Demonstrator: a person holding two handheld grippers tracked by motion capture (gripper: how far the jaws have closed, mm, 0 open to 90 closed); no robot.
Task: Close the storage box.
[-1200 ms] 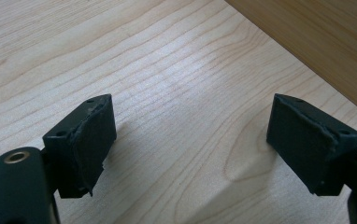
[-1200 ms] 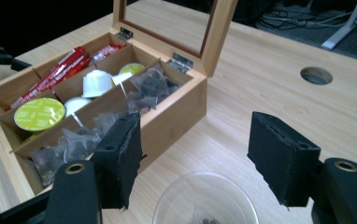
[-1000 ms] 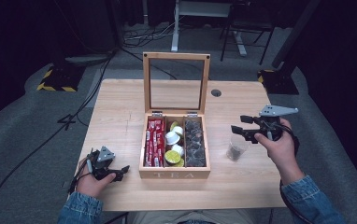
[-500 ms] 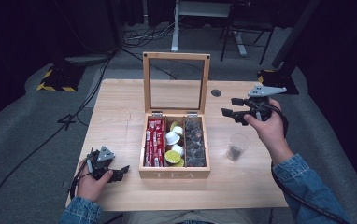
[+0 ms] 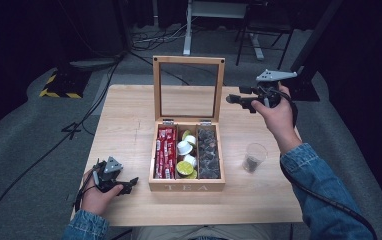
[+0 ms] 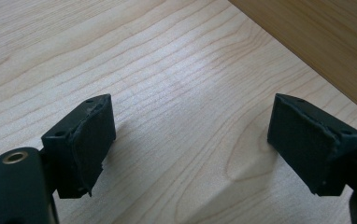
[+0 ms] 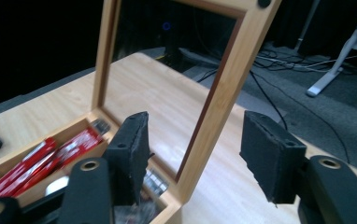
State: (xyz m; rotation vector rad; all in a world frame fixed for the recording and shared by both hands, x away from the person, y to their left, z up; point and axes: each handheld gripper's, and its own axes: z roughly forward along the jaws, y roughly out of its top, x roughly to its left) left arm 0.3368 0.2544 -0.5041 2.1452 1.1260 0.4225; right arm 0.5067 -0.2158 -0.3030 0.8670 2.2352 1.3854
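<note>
While the right gripper (image 5: 235, 99) is hanging beside the raised lid (image 5: 189, 89) of the tea box (image 5: 186, 186), its jaws are standing well apart and holding nothing; in the right gripper view the lid's near side rail (image 7: 227, 93) is sitting in the gap between them, not yet touched. The box is resting in the middle of the worktop (image 5: 129, 120), open, its lid standing upright on the hinges at the back.

The lid looks like a stiff wooden frame around a clear pane, probably light and free to swing, so it is likely asking for a gentle push or a pinch on the wooden rail near the top corner, never on the pane, which could be fragile and slippery. Let go too soon, it may be dropping hard onto the box.

The left gripper (image 5: 125, 186) is lying low on the worktop by the box's front left corner, jaws wide and empty over bare wood.

A clear cup (image 5: 254, 157) is standing right of the box; what is lying dark in its bottom is hard to make out. The right-hand compartment's dark contents are also too dim to name, and the hinges are too small to judge.
</note>
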